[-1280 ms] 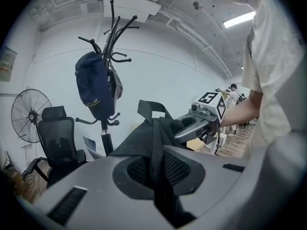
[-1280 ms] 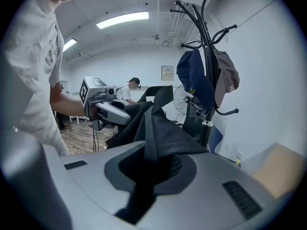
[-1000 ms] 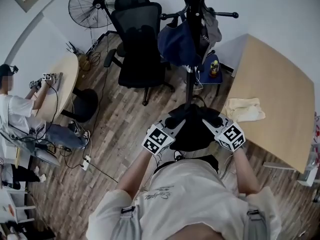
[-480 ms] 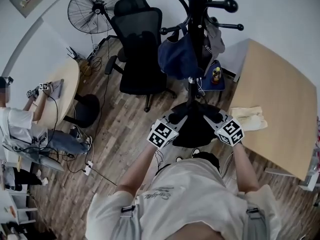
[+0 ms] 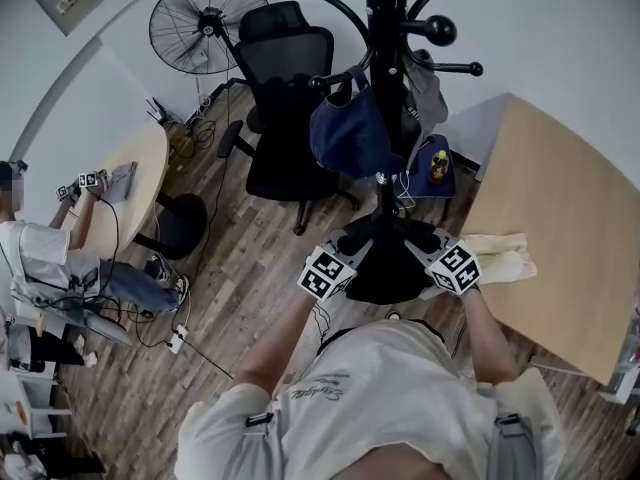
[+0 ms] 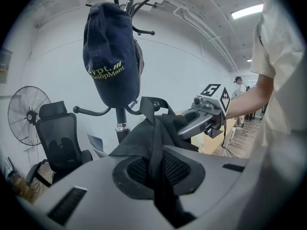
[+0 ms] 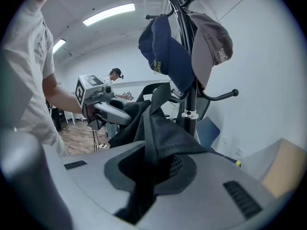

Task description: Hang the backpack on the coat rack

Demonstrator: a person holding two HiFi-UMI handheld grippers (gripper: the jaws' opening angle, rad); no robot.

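Delta vs a second ago: the coat rack (image 5: 385,28) has grown in the head view. Its pole now reads thicker at 12 o'clock, and the caps on it have slid down-frame toward the backpack (image 5: 388,273). Both grippers went forward with the bag and kept the same grip. Read: the approach is about done, but lift and hook-on haven't started. In both gripper views the pegs sit well above the strap.

Left gripper (image 5: 350,251): jaws clamped on a black strap (image 6: 154,143) that runs straight down into the slot between them. Right gripper (image 5: 432,248): jaws clamped on a fold of the bag's fabric plus webbing. Neither is empty.

Backpack vs tongs: it's slung between them, with the left gripper at its 9 o'clock and the right at its 3 o'clock. The body sags toward 6 o'clock, just ahead of the person's chest. In each gripper view the webbing rises to 12 o'clock out of the jaws and the bag bunches toward the other gripper.

Rack occupancy: navy cap (image 5: 350,133) at 11 o'clock of the bag, grey cap (image 5: 425,80) at 1 o'clock, each on the rack. The ball-tipped peg (image 5: 440,30), higher at 1 o'clock, looks free. A bare lower hook (image 7: 221,97) sticks out at 3 o'clock of the pole in the right gripper view.

My guess: one of those two is the target, and the strap has to come up a good way and open into a loop before it'll seat.
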